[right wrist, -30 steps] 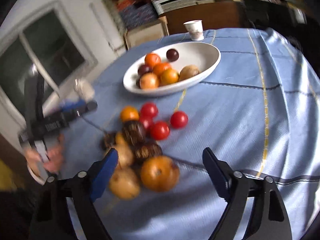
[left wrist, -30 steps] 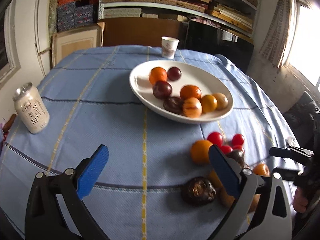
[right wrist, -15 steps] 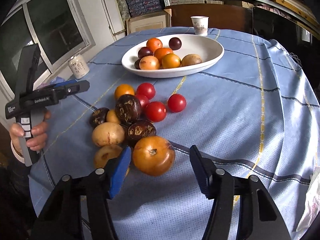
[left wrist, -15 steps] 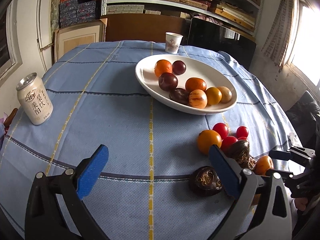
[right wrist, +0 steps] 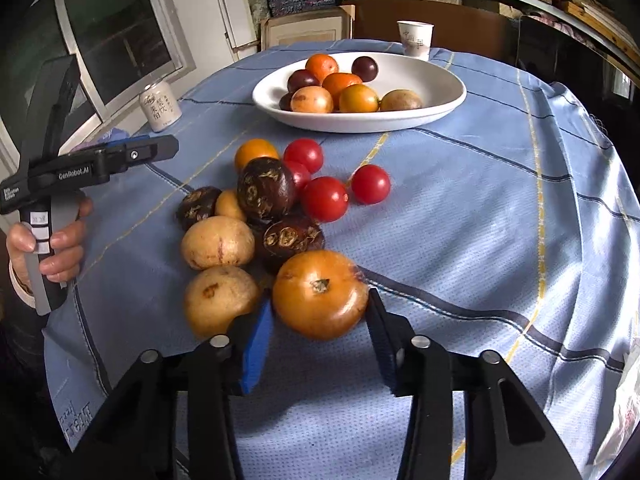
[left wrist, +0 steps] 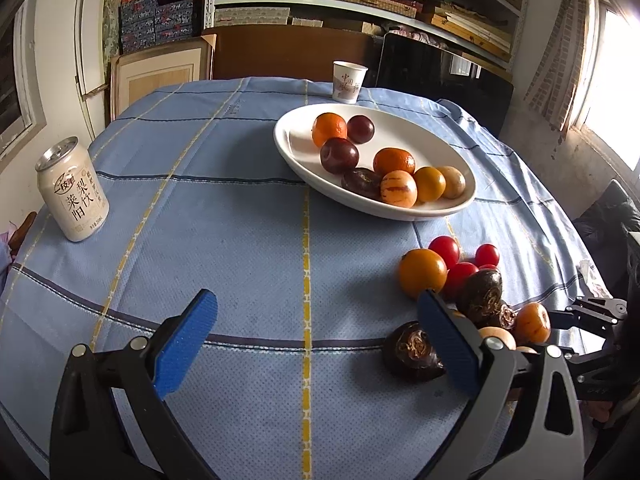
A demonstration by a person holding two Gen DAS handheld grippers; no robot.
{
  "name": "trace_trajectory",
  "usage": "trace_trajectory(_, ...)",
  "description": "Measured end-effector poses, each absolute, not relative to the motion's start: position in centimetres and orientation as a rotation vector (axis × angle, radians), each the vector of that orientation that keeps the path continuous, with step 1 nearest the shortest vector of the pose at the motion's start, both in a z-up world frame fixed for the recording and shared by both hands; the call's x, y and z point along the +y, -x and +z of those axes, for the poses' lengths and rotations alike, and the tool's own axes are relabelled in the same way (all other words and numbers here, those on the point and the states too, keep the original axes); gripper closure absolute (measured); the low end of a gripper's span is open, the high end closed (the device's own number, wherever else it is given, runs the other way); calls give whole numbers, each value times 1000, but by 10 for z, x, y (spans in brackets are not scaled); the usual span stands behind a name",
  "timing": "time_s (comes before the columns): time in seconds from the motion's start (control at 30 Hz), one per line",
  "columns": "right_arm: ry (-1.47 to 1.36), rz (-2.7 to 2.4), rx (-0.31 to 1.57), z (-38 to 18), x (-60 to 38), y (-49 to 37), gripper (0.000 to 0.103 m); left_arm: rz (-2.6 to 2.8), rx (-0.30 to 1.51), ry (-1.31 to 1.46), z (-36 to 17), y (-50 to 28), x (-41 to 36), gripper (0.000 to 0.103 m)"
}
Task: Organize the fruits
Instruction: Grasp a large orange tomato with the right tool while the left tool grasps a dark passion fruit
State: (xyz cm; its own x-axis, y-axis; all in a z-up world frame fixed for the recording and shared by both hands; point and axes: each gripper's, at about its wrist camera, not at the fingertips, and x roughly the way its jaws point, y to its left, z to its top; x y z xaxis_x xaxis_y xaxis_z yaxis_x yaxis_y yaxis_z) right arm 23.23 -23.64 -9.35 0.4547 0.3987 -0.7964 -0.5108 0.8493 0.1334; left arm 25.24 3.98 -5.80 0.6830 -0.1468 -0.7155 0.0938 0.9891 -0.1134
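A white oval bowl (left wrist: pixel 460 168) (right wrist: pixel 448 96) on the blue tablecloth holds several oranges, dark plums and tan fruits. A pile of loose fruit lies in front of it: red tomatoes (right wrist: pixel 325 199), dark wrinkled fruits (right wrist: pixel 266 189), tan fruits (right wrist: pixel 218 242) and a big orange persimmon (right wrist: pixel 320 294) (left wrist: pixel 532 322). My right gripper (right wrist: pixel 318 322) has its blue pads on both sides of the persimmon, touching or nearly touching it. My left gripper (left wrist: pixel 316 316) is open and empty over the cloth, left of a dark fruit (left wrist: pixel 412 350).
A drink can (left wrist: pixel 73 196) (right wrist: pixel 160 105) stands at the table's left edge. A paper cup (left wrist: pixel 349 81) (right wrist: pixel 415 39) stands behind the bowl. Shelves and boards are beyond the table. The left gripper's handle and hand (right wrist: pixel 48 216) show in the right wrist view.
My right gripper moved forward onto the persimmon and its jaws narrowed around it. My left gripper drew back a little and stayed open.
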Motion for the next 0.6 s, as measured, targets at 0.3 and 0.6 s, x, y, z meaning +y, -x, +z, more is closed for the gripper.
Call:
trace_trajectory(0.3,15,512,935,-89,-258,-243,58,-216,840,-44,-68,-245,21,5)
trace_trajectory(0.6,6,493,965,-94,-258,-248,58,-350,884,-147,-79,-238,-6,6)
